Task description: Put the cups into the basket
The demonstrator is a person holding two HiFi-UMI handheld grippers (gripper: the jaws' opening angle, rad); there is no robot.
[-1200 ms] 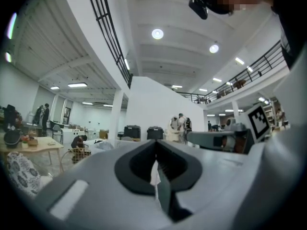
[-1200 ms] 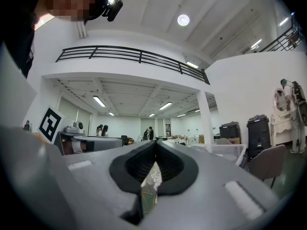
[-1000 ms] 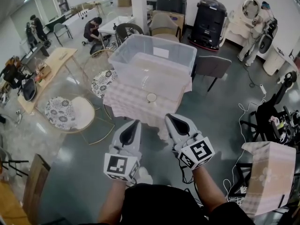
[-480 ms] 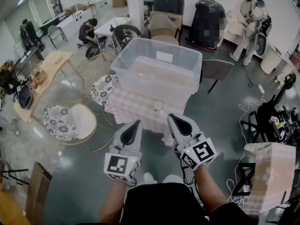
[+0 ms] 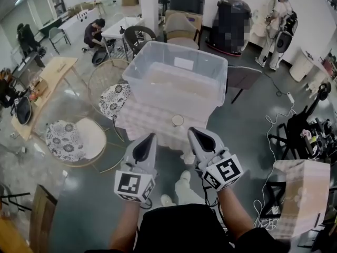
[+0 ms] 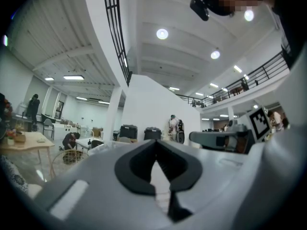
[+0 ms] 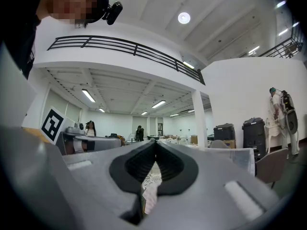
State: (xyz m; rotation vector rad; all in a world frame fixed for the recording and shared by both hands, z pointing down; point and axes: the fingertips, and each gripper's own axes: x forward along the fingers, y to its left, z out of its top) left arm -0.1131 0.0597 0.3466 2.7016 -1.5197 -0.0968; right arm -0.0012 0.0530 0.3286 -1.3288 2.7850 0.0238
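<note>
The person stands a step short of a small table (image 5: 138,121) draped in a pale checked cloth, holding both claws out level at waist height and pointing them toward twelve o'clock. The left claw (image 5: 150,137) is clenched, its dark pads meeting at the tips with nothing caught between them. The right claw (image 5: 192,132) is clenched and empty as well, and its tips close to a single point. The two claws hang side by side but apart, short of the table's near edge and touching nothing.

One small pale cup (image 5: 178,120) stands upright on the cloth, open mouth up, toward the near right part of the table. It is at twelve o'clock from the gap between the claws, and somewhat closer to the right one. Just beyond it, also at twelve o'clock, the basket (image 5: 138,77) takes up the far part of the table. It is a big clear plastic tub with a broad rim and a white label on its far wall. The cup sits outside it, near its front wall.

At about nine o'clock from the table a round chair (image 5: 67,139) with a flowered cushion stands on the grey floor. A second flowered chair (image 5: 112,96) is tucked by the table's left side. At four o'clock from the person is a box (image 5: 301,193) wrapped in the same kind of checked cloth. Far off at one o'clock, two tall black bins (image 5: 230,18) stand by the wall.
</note>
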